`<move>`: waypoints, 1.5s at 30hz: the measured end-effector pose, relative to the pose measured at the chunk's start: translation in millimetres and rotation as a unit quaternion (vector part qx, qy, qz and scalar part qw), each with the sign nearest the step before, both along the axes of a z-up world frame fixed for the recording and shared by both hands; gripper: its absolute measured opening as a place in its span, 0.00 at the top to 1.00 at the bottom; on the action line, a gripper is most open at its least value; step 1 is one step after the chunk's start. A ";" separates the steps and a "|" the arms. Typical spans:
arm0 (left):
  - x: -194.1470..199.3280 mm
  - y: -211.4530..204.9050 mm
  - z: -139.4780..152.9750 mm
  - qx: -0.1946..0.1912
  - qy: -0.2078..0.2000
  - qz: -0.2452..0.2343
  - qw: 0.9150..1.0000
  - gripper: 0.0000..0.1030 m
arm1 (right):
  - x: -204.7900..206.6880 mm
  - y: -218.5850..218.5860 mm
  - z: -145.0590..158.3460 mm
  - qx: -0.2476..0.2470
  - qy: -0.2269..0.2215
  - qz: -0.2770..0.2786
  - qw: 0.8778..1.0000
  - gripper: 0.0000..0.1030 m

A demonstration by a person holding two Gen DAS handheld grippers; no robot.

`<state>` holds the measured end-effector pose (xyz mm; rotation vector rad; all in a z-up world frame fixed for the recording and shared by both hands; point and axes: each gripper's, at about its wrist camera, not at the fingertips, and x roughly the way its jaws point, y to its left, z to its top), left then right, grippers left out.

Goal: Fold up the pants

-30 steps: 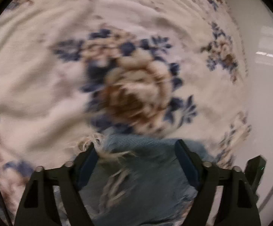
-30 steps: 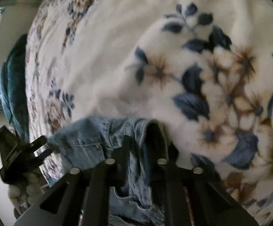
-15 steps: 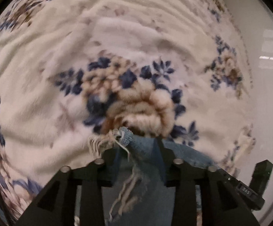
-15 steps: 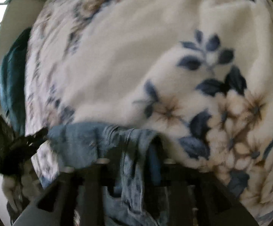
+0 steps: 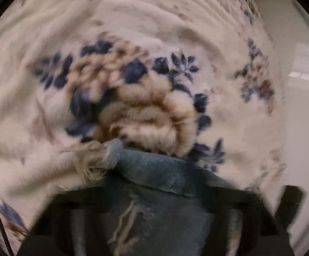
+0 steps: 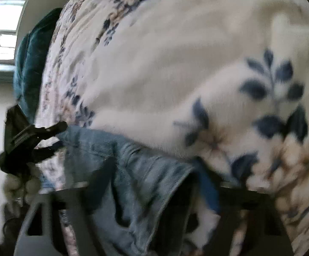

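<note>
Your left gripper point(image 5: 154, 194) pinches the jeans' point(image 5: 154, 192) frayed hem point(image 5: 90, 160); your right gripper point(image 6: 152, 194) is clamped on bunched denim. The jeans hang over the floral blanket point(image 6: 175, 74), with a teal cushion point(image 6: 33, 59) beyond.

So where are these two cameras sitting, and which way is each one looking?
Left wrist view: mounted on the left gripper, looking forward along its blurred dark fingers at the frayed hem of the jeans over a floral blanket.
Right wrist view: mounted on the right gripper, looking along its fingers at the jeans' thicker folded denim, with the other gripper at far left.
Shared: the same jeans and the same blanket; no hand shows in either.
</note>
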<state>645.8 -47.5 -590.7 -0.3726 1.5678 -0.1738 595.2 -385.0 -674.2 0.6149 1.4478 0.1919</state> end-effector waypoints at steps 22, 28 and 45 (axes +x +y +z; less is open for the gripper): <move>-128.7 59.7 170.6 -0.066 -0.124 0.072 0.987 0.97 | -83.1 45.4 158.1 0.025 -0.110 0.038 0.993 0.79; -239.1 95.1 190.8 -0.114 -0.078 0.108 0.984 0.97 | -172.1 67.9 192.0 0.055 -0.098 0.086 0.990 0.79; -415.2 119.9 40.0 -0.058 0.170 0.119 0.976 0.75 | -334.2 78.0 71.0 0.018 0.146 0.147 0.978 0.28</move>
